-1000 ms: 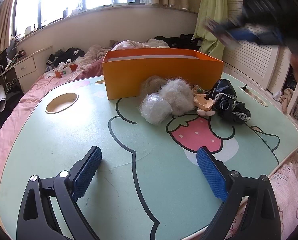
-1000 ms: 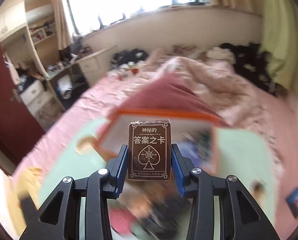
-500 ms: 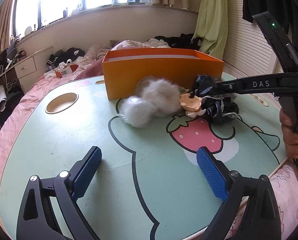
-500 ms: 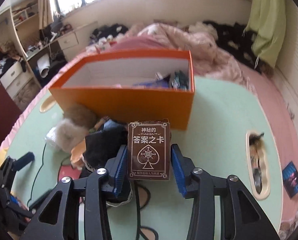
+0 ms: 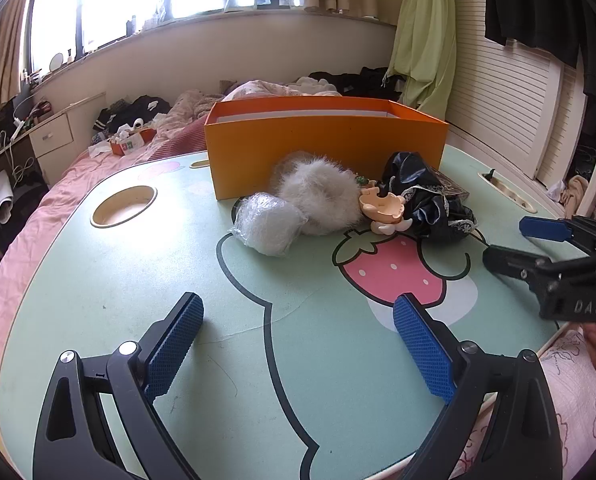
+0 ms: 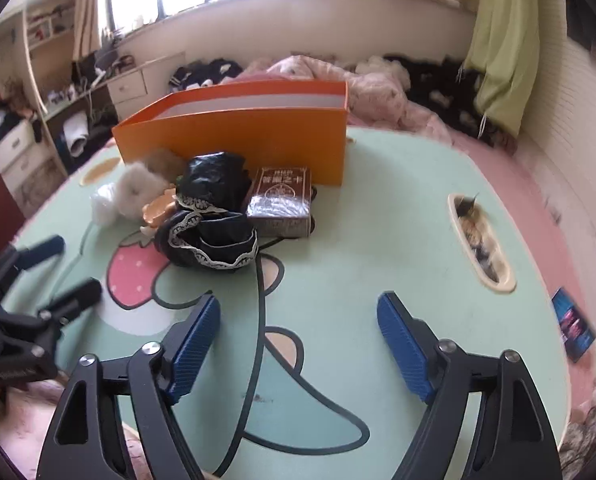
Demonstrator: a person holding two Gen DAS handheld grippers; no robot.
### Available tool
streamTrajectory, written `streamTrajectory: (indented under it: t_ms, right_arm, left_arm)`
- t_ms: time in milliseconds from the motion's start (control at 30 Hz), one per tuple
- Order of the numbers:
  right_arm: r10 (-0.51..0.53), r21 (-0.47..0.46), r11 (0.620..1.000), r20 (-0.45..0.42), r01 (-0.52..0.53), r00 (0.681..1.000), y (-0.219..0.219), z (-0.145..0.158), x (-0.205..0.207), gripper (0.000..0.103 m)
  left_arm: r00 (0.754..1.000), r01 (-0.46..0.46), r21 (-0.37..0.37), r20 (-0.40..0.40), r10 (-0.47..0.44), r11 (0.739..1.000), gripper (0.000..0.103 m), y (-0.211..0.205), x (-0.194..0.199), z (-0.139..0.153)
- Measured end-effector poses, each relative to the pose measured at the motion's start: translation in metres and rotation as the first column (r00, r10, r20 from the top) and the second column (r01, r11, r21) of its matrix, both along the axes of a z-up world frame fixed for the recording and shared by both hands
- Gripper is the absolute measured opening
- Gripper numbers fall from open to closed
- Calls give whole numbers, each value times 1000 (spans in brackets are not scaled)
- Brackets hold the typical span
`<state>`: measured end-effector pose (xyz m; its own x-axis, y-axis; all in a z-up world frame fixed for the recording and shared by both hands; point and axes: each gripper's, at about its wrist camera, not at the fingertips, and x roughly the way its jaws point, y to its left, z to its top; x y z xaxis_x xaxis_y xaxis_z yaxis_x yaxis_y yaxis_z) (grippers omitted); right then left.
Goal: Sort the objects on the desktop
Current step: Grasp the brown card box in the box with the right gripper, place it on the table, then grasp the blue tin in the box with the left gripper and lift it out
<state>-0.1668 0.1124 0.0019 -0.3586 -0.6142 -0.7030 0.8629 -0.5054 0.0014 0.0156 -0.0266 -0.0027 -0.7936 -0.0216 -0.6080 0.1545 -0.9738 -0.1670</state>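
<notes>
An orange box (image 5: 326, 148) (image 6: 234, 144) stands at the back of the green table (image 5: 138, 280). In front of it lie a white fluffy ball (image 5: 318, 198), a clear plastic bag (image 5: 268, 228), a peach doll part (image 5: 380, 206) and black lace clothing (image 5: 430, 196) (image 6: 212, 216). A brown card box (image 6: 280, 202) lies on the table beside the clothing. My left gripper (image 5: 298, 348) is open and empty over the near table. My right gripper (image 6: 298, 344) is open and empty, well short of the card box; it also shows in the left wrist view (image 5: 510, 244).
A round cup hole (image 5: 124, 206) is at the table's left and an oval slot (image 6: 480, 236) with small items at its right. A blue card (image 6: 574, 324) lies near the right edge. A pink bed and a desk lie beyond the table.
My right gripper came down from above the box, let go of the card box beside the clothing, opened and drew back. The fluffy ball and bag shifted. My left gripper stayed put.
</notes>
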Motion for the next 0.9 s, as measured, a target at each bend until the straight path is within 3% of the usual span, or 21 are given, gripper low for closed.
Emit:
streamTrajectory:
  t_ms: [100, 467, 533, 633, 767, 833, 900]
  right_arm:
    - [6, 4, 1000, 18, -6, 1000, -2, -4, -3, 102]
    - [0, -7, 1000, 16, 0, 1000, -1, -5, -2, 103]
    - [-1, -9, 1000, 17, 1, 1000, -1, -4, -2, 103]
    - [-1, -8, 1000, 16, 2, 1000, -1, -4, -2, 103]
    - [-2, -9, 1000, 17, 2, 1000, -1, -4, -2, 103]
    - [-2, -9, 1000, 17, 2, 1000, -1, -4, -2, 103]
    - [-2, -9, 1000, 17, 2, 1000, -1, -5, -2, 103]
  left_arm:
    - [1000, 0, 0, 1, 0, 1000, 96, 0, 0, 0]
    - [999, 2, -2, 32, -2, 1000, 96, 3, -4, 1]
    - [999, 15, -11, 49, -14, 1000, 96, 3, -7, 10]
    - [997, 74, -2, -26, -74, 997, 96, 2, -15, 48]
    - [985, 147, -27, -86, -149, 989, 95, -4, -65, 112]
    - [983, 184, 20, -13, -184, 983, 88, -9, -112, 127]
    - [959, 247, 97, 120, -258, 964, 76, -10, -168, 124]
